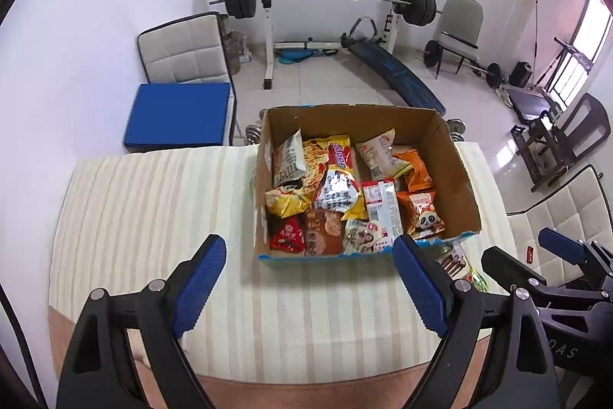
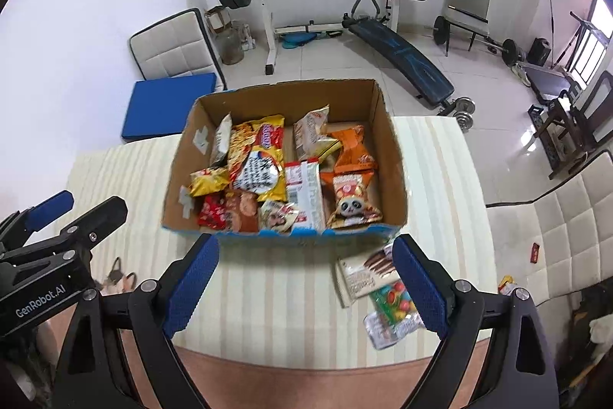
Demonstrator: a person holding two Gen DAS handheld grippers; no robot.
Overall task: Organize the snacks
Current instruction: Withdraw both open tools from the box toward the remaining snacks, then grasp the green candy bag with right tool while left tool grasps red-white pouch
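Striped table (image 1: 153, 217) bearing an open cardboard box (image 2: 394, 171) filled with snack packets (image 2: 268, 175). Two more packets, a wafer pack (image 2: 367, 275) and a candy pack (image 2: 390, 313), lie on the table just before the box. Left gripper (image 1: 306, 288) and right gripper (image 2: 304, 284) hover above, jaws wide, empty.

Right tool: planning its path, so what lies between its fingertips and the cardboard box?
In the right wrist view, only bare striped tablecloth lies between the right tool and the cardboard box.
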